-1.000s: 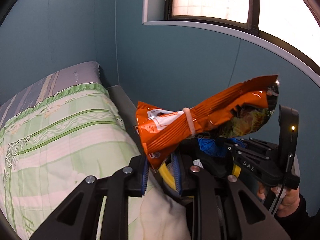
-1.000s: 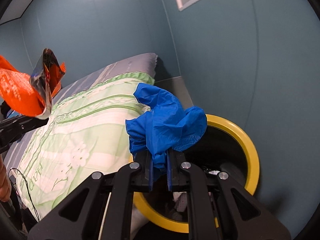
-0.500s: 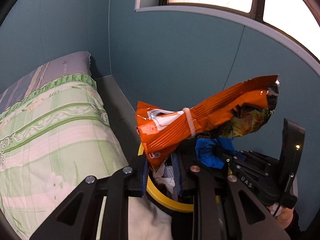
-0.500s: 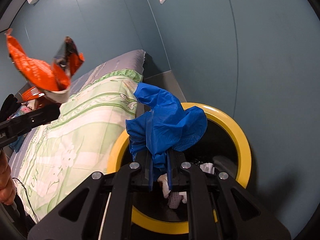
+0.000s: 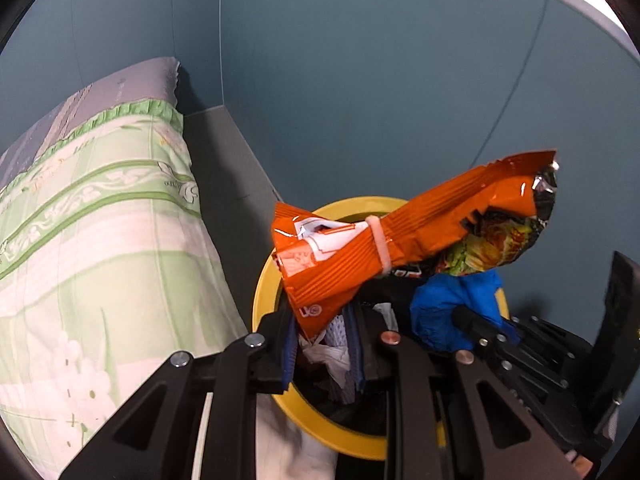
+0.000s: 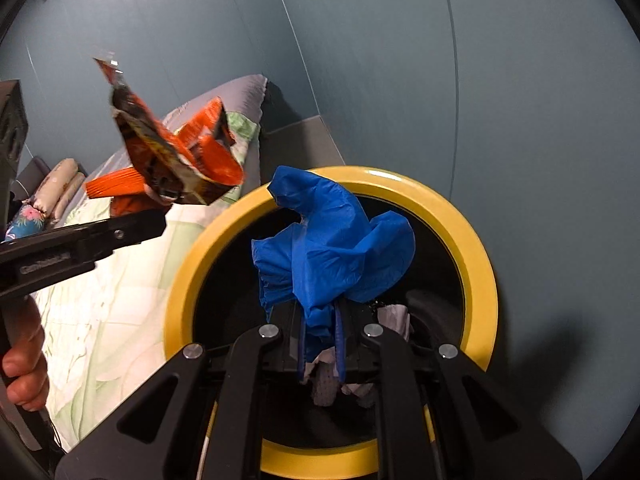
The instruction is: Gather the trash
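Dropping closer, both loaded grippers now hover over the yellow-rimmed bin (image 6: 476, 240).

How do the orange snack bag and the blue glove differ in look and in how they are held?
The orange snack bag is stiff, glossy, printed foil, tied with a pale band; the blue glove is plain, matte and limp. The bag sticks out long and slanted from the left tool; the glove bunches in a clump above the right tool. Both are pinched over the yellow-rimmed bin.
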`<control>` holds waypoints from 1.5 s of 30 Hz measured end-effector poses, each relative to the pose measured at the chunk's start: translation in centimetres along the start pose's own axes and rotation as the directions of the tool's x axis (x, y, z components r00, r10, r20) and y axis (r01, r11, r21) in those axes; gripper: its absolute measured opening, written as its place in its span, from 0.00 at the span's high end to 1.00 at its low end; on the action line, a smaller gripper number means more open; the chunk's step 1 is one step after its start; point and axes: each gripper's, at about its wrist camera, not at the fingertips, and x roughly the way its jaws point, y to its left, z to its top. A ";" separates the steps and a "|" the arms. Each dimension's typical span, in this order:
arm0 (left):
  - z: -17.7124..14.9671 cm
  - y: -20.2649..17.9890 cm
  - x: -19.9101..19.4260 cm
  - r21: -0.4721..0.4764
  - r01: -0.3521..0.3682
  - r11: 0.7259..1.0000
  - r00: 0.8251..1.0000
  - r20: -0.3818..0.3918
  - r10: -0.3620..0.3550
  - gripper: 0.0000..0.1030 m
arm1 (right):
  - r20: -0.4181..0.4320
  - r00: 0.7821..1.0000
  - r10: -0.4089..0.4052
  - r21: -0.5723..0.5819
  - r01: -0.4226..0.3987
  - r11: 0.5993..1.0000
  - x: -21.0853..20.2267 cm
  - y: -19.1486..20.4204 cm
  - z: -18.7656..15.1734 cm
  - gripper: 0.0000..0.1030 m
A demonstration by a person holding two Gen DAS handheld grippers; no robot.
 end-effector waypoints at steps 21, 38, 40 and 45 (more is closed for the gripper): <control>0.3 3.6 0.7 -0.139 0.064 0.988 0.998 0.029 -0.060 0.49 | -0.007 0.997 -0.079 0.010 0.079 0.997 2.1 2.1 1.4 0.56; -8.4 18.4 -10.5 -0.346 -0.080 0.935 0.984 0.125 0.130 0.49 | 0.021 1.000 -0.014 -0.188 0.018 0.982 -0.7 13.1 1.1 0.56; -10.1 20.4 -12.1 -0.378 -0.108 0.919 0.977 0.131 0.169 0.49 | 0.019 1.000 0.019 -0.232 -0.014 0.973 -0.9 16.1 0.8 0.56; -14.1 23.5 -17.0 -0.440 -0.175 0.881 0.948 0.167 0.271 0.49 | 0.018 0.994 0.104 -0.326 -0.092 0.941 -1.8 23.0 -0.5 0.55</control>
